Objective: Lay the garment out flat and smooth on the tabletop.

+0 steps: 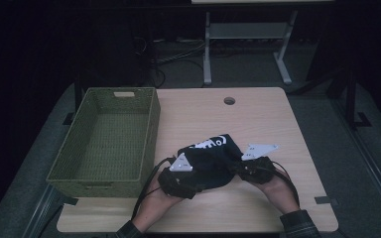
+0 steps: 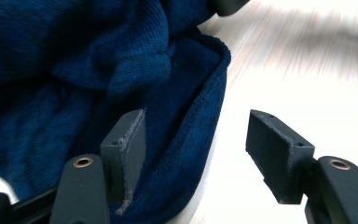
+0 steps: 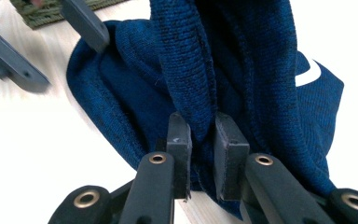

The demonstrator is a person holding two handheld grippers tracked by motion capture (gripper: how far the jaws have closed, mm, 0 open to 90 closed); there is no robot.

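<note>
two grippers meet over one dark blue knitted garment point(image 1: 213, 161) lying bunched on the wooden table point(image 1: 258, 119), near the person's edge and just right of a green woven basket point(image 1: 106, 139). white lettering shows on the garment's far side in the high view.

right gripper point(image 3: 201, 140): in its own view the two black fingers point(image 3: 179, 140) stand close together with a raised fold of the blue knit pinched between them; the pads press on the cloth from both sides. the fold rises straight up from between the fingers, and the rest of the garment spreads beyond and to either side of them, with a white mark off to the right. no earlier picture is at hand to set this against. in the high view this gripper point(image 1: 250, 166) sits at the garment's right edge, held by the person's right hand point(image 1: 278, 191).

left gripper point(image 2: 205, 154): its fingers point(image 2: 126, 144) stand well apart. one finger lies against the inside of the garment's curled hem, with the knit piled beyond and to that side of it; the other finger stands over bare table, clear of the cloth. the hem's edge runs between the two fingers, nearer the first one, and nothing is clamped. in the high view this gripper point(image 1: 178, 178) rests at the garment's left edge, in the person's left hand point(image 1: 154, 203). in the right gripper view its grey fingers show blurred at the far left rim of the cloth, with the basket behind them.
</note>
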